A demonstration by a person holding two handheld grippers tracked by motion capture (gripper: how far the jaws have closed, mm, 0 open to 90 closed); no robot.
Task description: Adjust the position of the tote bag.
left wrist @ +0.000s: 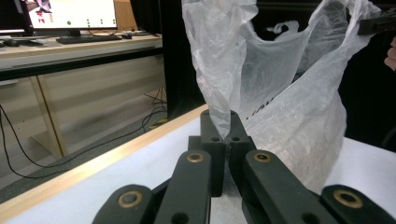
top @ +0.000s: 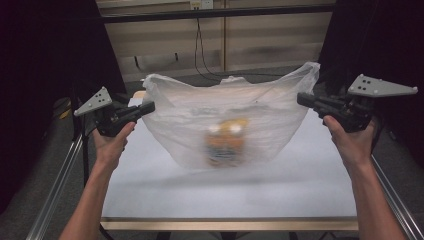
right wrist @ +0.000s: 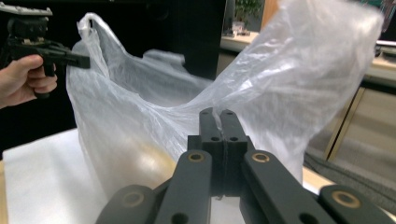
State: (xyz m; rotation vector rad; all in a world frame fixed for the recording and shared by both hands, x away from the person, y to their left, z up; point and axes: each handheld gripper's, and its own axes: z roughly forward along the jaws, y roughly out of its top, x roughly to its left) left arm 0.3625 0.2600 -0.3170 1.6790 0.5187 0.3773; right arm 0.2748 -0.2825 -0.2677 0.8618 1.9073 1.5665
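A translucent white plastic bag (top: 225, 107) hangs stretched between my two grippers above the white table (top: 300, 185). Inside it a blurred orange and white object (top: 225, 140) sags to the bottom. My left gripper (top: 149, 106) is shut on the bag's left handle. In the left gripper view its jaws (left wrist: 224, 116) pinch a twisted strip of the bag (left wrist: 289, 93). At the right, my right gripper (top: 301, 98) is shut on the other handle, and in the right gripper view its jaws (right wrist: 217, 114) clamp the bag (right wrist: 261, 84).
Metal rails (top: 55, 185) run along both sides of the table, and a wooden strip (top: 225, 224) lines its front edge. Black curtains (top: 45, 50) stand at left and right. A desk with a monitor (left wrist: 70, 14) stands beyond the table.
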